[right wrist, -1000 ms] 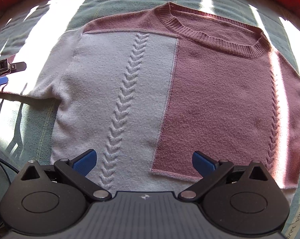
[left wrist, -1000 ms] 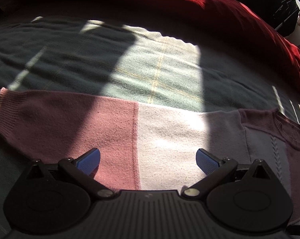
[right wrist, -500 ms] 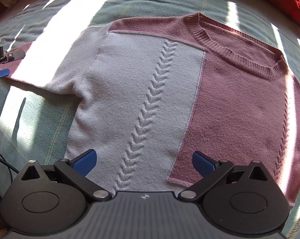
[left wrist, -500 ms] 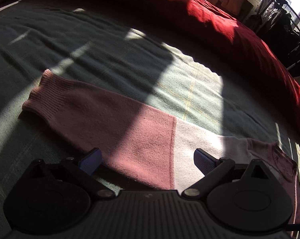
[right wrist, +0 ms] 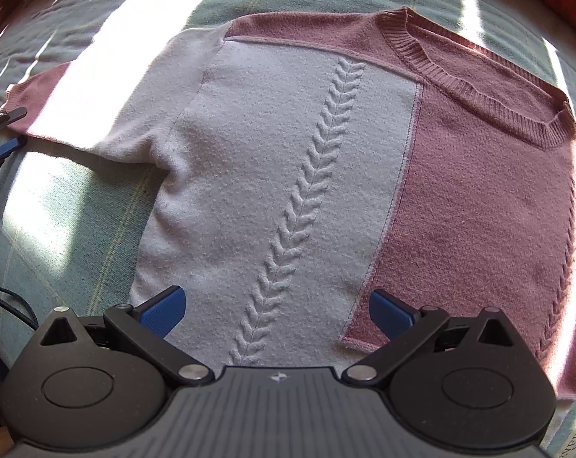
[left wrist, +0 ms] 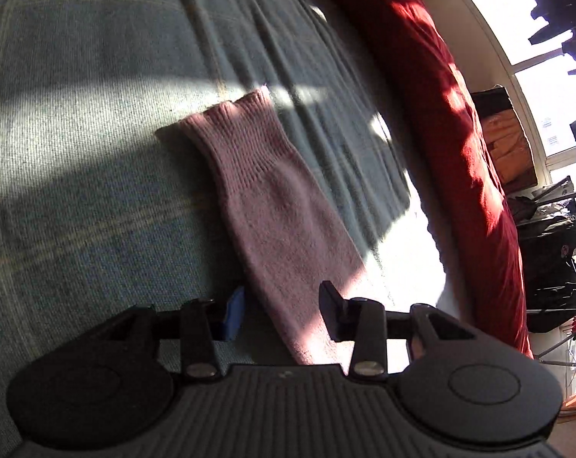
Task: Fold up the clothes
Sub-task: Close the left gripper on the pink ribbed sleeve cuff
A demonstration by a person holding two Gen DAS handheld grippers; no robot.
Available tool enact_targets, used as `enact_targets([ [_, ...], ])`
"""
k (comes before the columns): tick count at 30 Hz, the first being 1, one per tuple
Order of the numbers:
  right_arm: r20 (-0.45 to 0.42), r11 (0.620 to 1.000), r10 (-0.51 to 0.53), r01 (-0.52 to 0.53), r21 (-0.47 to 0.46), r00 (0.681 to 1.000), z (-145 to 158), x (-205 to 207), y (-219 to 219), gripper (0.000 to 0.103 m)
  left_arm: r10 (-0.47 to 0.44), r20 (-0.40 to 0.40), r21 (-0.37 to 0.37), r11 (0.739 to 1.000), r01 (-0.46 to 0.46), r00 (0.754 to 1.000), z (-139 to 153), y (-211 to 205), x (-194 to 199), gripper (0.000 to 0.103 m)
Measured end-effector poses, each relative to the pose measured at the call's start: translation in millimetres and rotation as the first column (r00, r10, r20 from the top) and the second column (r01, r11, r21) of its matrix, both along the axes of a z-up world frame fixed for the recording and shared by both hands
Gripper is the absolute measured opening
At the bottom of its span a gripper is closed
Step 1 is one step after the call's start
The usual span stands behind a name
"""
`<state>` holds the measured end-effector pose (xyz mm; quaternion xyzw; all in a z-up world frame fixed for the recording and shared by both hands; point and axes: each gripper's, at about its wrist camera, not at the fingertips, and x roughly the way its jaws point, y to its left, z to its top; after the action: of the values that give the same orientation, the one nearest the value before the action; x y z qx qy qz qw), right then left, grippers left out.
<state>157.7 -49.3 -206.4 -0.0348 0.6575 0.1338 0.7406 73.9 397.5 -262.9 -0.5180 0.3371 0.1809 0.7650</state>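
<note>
Left gripper: jaws have just been closing, now partly closed, straddling the pink sleeve. Sleeve runs up between the two fingers; blue pad sits at its left edge, dark finger at its right. Cannot tell whether the pads press the knit. Ribbed cuff lies flat ahead of the gripper.

Right gripper: jaws spread wide, nothing between the pads, hovering above the sweater near its bottom hem. Left pad over the pale panel, right pad over the seam where pale meets pink. The cable braid runs up from between the fingers toward the shoulder. Ribbed neckline is at upper right. The left gripper shows at the far left edge of this view, at the sleeve end.

Surface: grey-green bedspread with thin yellow check lines, patched with sunlight and shadow. Red duvet bunched along its far edge. Beyond it, bright windows and dark clothing on a rack.

Count: one sweater, two grippers, one sleeve in reach.
</note>
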Motion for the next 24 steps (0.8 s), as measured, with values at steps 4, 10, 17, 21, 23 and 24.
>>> enact_targets([
  [4,-0.008,1.000,0.003,-0.003,-0.007,1.000,-1,4,0,0.103,0.039,0.033,-0.021,0.999,-0.039,0.999,-5,13,7,0.039],
  [10,-0.020,1.000,0.011,-0.011,-0.008,1.000,-5,7,3,0.103,0.032,0.080,0.026,0.999,-0.034,0.996,-9,30,29,0.039],
  [17,-0.034,1.000,0.029,-0.029,0.004,0.999,-7,8,10,0.103,0.049,0.106,0.007,0.999,-0.050,0.993,-18,27,14,0.021],
  [21,-0.043,0.999,0.038,-0.038,0.014,0.998,-10,11,12,0.103,0.082,0.118,-0.044,0.996,-0.077,0.990,-31,36,11,0.011],
  [23,-0.041,0.999,0.038,-0.038,0.019,0.998,-12,13,12,0.103,0.068,0.128,-0.033,0.997,-0.064,0.989,-32,38,18,0.011],
  [24,-0.042,0.999,0.037,-0.036,0.018,0.998,-14,14,12,0.103,0.059,0.133,-0.018,0.998,-0.057,0.989,-32,37,19,0.011],
])
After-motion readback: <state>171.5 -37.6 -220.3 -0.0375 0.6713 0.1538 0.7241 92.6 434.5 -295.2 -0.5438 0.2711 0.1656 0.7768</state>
